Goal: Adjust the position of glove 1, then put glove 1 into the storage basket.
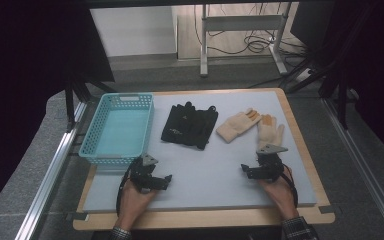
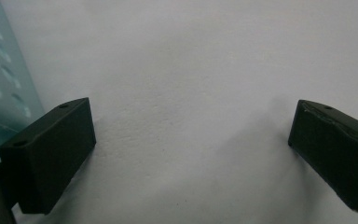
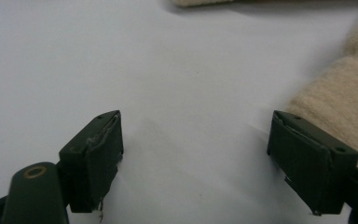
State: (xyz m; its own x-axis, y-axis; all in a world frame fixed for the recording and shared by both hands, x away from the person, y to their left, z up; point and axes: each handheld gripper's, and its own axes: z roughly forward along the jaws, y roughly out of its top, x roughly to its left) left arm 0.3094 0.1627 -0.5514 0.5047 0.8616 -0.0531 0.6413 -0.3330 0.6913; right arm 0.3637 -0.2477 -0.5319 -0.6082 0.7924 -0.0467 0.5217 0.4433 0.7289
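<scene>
Gloves lay in a row across the far half of the grey table (image 1: pixel 205 170): a black pair (image 1: pixel 189 125) in the middle, and two cream knitted gloves to its right, one (image 1: pixel 237 125) angled toward the black pair, the other (image 1: pixel 270 131) lying with its fingers pointing away from the person. A turquoise basket (image 1: pixel 117 129) stood empty at the left edge. Both grippers rested low near the front, each in a hand; the left gripper (image 1: pixel 166 179) sat just beside the basket's near corner, its jaws spread wide over bare tabletop with nothing between them. The right gripper (image 1: pixel 244 169) was likewise agape and empty, and in its own view the nearer cream glove (image 3: pixel 340 93) sat just beyond the right-hand jaw.

The work in hand looked like gathering the gloves into the basket, starting with that nearer cream one. To do it well, the right gripper would want to slide across so that the cuff or a bunched fold sat squarely between the pads, pressing down a little before closing (knit fabric lying flat gives thin purchase). A pinch on one finger alone might let the glove dangle and drag.

As for writing, the black pair carried a small pale mark near one cuff, possibly a logo, but it was too small to read. Nothing else legible appeared.
</scene>
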